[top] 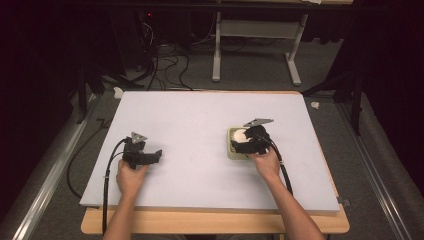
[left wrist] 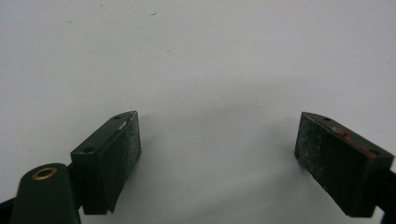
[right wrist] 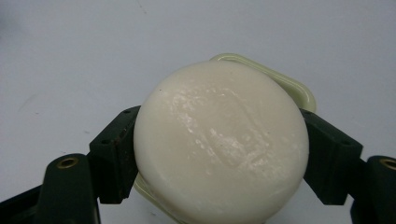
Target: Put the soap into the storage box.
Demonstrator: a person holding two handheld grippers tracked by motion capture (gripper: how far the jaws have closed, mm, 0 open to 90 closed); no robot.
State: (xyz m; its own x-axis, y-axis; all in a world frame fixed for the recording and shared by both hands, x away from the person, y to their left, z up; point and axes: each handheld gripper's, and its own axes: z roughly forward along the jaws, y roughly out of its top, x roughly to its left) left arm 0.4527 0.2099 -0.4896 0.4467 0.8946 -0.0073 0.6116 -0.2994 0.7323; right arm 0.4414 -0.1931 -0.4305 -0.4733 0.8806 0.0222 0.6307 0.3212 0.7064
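Soap bar (right wrist: 222,144) between right claw (right wrist: 219,154) pads

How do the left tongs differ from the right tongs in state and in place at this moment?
The left tongs stand open with only bare white table between the pads; the right tongs are closed on a round white soap bar. The left tongs sit at the table's left, away from any object; the right tongs are over the pale green soap dish. Both have black pads and are held by a hand.
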